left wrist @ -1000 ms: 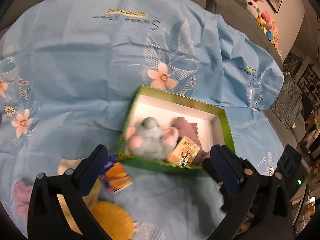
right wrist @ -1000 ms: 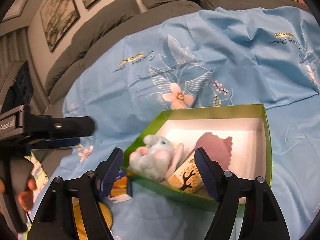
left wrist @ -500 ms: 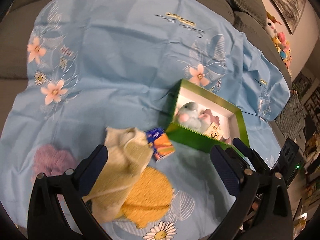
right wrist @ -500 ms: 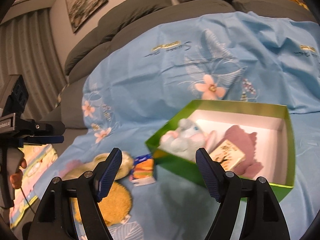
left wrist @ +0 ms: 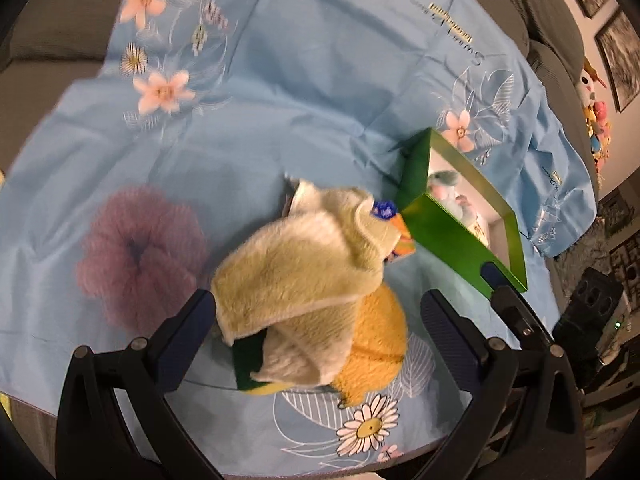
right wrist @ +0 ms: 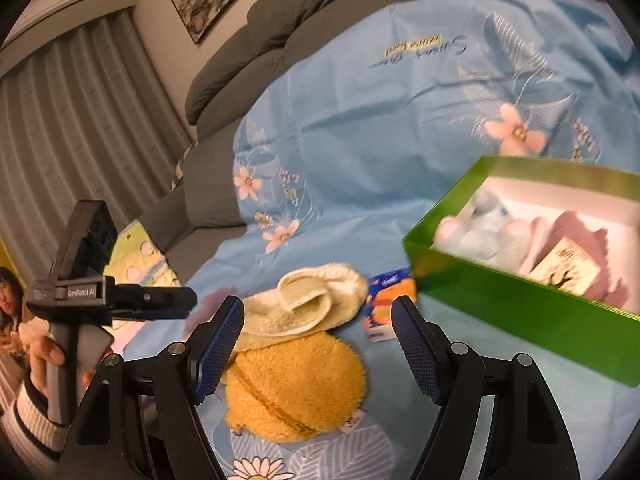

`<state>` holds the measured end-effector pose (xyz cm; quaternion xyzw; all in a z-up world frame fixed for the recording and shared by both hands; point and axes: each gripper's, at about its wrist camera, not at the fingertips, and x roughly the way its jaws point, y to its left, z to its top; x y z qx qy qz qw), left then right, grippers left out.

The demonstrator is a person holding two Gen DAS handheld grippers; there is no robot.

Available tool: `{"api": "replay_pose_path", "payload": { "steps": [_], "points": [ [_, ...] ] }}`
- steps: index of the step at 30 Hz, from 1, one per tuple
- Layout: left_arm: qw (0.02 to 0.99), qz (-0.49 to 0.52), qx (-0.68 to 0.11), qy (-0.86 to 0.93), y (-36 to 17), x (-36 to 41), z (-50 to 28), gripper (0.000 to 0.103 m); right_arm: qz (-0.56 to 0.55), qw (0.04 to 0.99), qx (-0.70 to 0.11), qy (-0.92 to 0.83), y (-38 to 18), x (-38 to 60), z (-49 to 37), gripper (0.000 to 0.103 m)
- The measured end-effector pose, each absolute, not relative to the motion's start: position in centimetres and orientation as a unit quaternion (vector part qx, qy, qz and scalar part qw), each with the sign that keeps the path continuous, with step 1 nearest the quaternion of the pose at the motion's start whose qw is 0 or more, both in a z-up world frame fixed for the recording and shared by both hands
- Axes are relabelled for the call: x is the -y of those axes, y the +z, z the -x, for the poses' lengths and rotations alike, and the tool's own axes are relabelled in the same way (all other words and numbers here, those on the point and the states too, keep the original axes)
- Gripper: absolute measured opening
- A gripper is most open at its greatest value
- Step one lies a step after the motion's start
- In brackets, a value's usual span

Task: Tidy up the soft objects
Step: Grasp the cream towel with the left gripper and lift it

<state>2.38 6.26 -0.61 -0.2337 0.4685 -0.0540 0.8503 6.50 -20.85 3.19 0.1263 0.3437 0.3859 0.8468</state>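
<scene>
Both sets of jaws are held wide and empty. The left gripper (left wrist: 316,320) is poised over the cream fleece cloth (left wrist: 308,268), which is draped on the yellow plush pouch (left wrist: 368,344), just left of the green box (left wrist: 452,240); the right gripper (right wrist: 318,340) frames the same pile. A purple scrunchie (left wrist: 140,252) lies further left of the box, a small tissue pack (right wrist: 386,304) against its near wall. If the jaws are closed too deep, cloth and pouch could be taken together. The grey plush mouse (right wrist: 484,236) already crowds the box, so overflow is possible.
</scene>
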Motion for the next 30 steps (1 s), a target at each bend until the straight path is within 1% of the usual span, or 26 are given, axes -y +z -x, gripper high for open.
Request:
{"api": "replay_pose_path", "payload": {
  "steps": [6, 11, 15, 18, 19, 20, 21, 22, 24, 25, 27, 28, 29, 30],
  "points": [
    [0.831, 0.269, -0.482, -0.075, -2.5, -6.5, -3.2, 0.101, -0.127, 0.828, -0.384, 0.389, 1.1, 18.5, -7.5, 0.078],
    [0.835, 0.251, -0.48, -0.093, -2.9, -5.9, -3.5, 0.099, -0.204, 0.806, -0.418, 0.367, -0.8, 18.2, -9.4, 0.078],
    [0.84, 0.228, -0.483, -0.098, -3.2, -5.6, -3.9, 0.088, -0.222, 0.798, -0.425, 0.364, -1.3, 17.1, -10.2, 0.078],
    [0.843, 0.209, -0.486, -0.099, -3.5, -5.3, -4.4, 0.085, -0.223, 0.789, -0.435, 0.371, -1.7, 15.7, -10.5, 0.077],
    [0.845, 0.202, -0.485, -0.098, -3.5, -5.2, -4.4, 0.082, -0.219, 0.787, -0.44, 0.374, -1.9, 15.1, -10.7, 0.077],
    [0.847, 0.199, -0.483, -0.096, -3.5, -5.2, -4.5, 0.072, -0.213, 0.787, -0.444, 0.373, -2.1, 14.4, -10.8, 0.077],
    [0.85, 0.194, -0.481, -0.093, -3.5, -5.3, -4.5, 0.067, -0.21, 0.786, -0.446, 0.373, -2.3, 14.1, -10.8, 0.074],
    [0.851, 0.192, -0.48, -0.09, -3.5, -5.4, -4.5, 0.065, -0.211, 0.78, -0.45, 0.379, -2.6, 13.6, -11.1, 0.069],
    [0.852, 0.195, -0.478, -0.089, -3.6, -5.8, -4.5, 0.056, -0.219, 0.767, -0.461, 0.389, -3.2, 13.2, -11.5, 0.047],
    [0.853, 0.195, -0.477, -0.086, -3.7, -5.9, -4.4, 0.054, -0.218, 0.766, -0.466, 0.387, -3.5, 13.0, -11.7, 0.041],
    [0.854, 0.202, -0.471, -0.085, -3.7, -6.4, -4.2, 0.049, -0.212, 0.769, -0.466, 0.383, -3.6, 12.9, -11.8, 0.023],
    [0.856, 0.206, -0.467, -0.086, -3.6, -6.5, -4.1, 0.046, -0.214, 0.77, -0.463, 0.384, -3.5, 13.0, -11.8, 0.019],
    [0.859, 0.207, -0.461, -0.086, -3.4, -6.6, -3.9, 0.04, -0.215, 0.772, -0.457, 0.386, -3.2, 13.1, -11.7, 0.015],
    [0.862, 0.204, -0.456, -0.085, -3.2, -6.5, -3.9, 0.036, -0.212, 0.775, -0.451, 0.388, -2.9, 13.1, -11.6, 0.014]
  ]
}}
